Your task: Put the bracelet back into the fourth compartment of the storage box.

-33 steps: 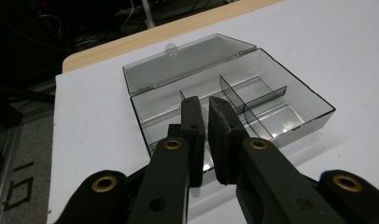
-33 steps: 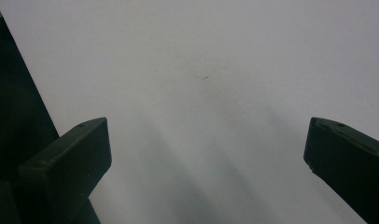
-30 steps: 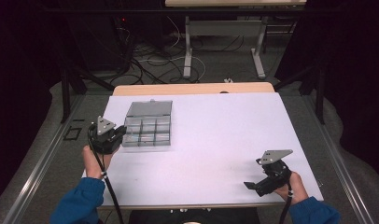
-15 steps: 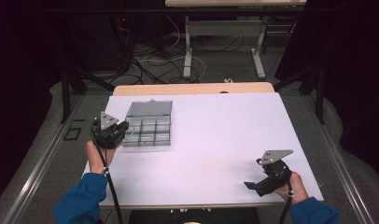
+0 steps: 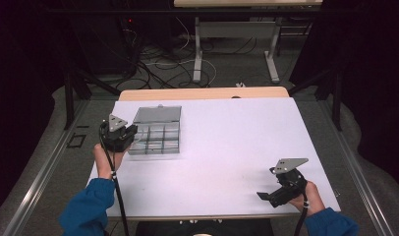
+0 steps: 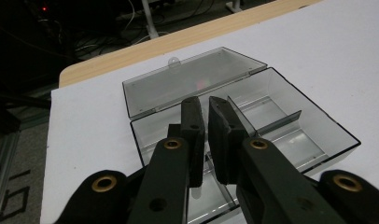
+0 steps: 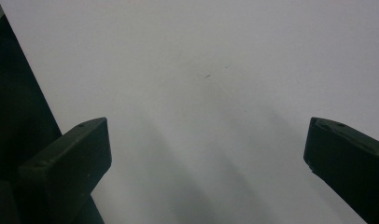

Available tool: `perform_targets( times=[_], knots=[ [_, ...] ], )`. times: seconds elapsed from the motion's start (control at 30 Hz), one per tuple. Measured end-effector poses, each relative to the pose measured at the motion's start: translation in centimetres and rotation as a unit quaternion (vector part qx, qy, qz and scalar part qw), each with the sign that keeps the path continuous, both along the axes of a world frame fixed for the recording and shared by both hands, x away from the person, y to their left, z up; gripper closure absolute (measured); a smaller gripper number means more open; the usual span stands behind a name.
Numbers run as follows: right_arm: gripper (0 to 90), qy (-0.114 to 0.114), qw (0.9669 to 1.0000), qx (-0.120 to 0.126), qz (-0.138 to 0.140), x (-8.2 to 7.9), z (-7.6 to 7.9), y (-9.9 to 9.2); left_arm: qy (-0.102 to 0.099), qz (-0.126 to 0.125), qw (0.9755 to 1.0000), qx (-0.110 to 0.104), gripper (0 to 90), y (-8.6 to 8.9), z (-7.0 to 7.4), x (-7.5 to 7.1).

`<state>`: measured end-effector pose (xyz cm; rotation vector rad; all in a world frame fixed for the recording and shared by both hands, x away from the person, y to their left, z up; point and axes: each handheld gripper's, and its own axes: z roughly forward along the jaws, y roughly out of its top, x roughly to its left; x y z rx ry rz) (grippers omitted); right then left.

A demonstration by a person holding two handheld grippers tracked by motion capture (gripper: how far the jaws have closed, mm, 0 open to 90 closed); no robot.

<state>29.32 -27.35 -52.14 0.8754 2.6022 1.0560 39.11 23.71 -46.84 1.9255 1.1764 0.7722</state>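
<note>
Worktop point(image 5: 227, 147) of pale white sheet over a light wooden board fills the middle of the high view; dark floor, black curtains and tangled cables lie beyond it, with the grey legs of another table point(image 5: 200, 49) at the back; metal rails run along both sides. Near the left edge sits the clear plastic compartment box point(image 5: 156, 138), its hinged lid point(image 5: 157, 115) thrown back flat toward the far side; dividers split it into small cells, whose contents are too faint to make out. The left tongs point(image 5: 131, 133) hover at the box's left end, clenched with nothing between the pads, the tips over the near cells in the left gripper view point(image 6: 205, 112). The right tongs point(image 5: 266, 196) rest well apart near the front right corner, released wide above bare sheet; blue sleeves are cut off at the bottom edge.
</note>
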Motion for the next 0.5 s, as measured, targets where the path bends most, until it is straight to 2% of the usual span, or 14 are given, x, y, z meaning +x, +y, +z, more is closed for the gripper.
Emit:
perform_targets(
  times=[0.03,0.1,0.27,0.33,0.43,0.5],
  knots=[
    [0.3,0.003,1.0,-0.003,0.0,0.0,0.1,0.0,0.002,0.001,1.0,-0.002,85.4,0.0,-0.1,0.0],
    [0.3,-0.005,1.0,-0.003,-0.001,0.0,0.0,0.1,0.0,0.003,1.0,-0.007,85.4,0.0,-0.2,0.2],
    [0.3,0.004,1.0,0.001,-0.001,0.0,0.0,0.2,0.006,0.002,1.0,-0.004,85.4,-0.1,-0.4,0.6],
    [0.3,-0.003,1.0,-0.002,-0.006,0.0,0.0,0.2,0.005,0.0,1.0,-0.003,85.4,-0.2,-0.5,0.9],
    [0.3,0.005,1.0,-0.001,-0.007,0.0,0.0,0.2,0.014,-0.002,0.9999,0.004,85.3,-0.3,-0.6,1.1],
    [0.3,-0.002,1.0,-0.001,-0.004,0.1,-0.1,0.2,0.014,-0.002,0.9999,0.003,85.4,-0.4,-0.7,1.1]
  ],
)
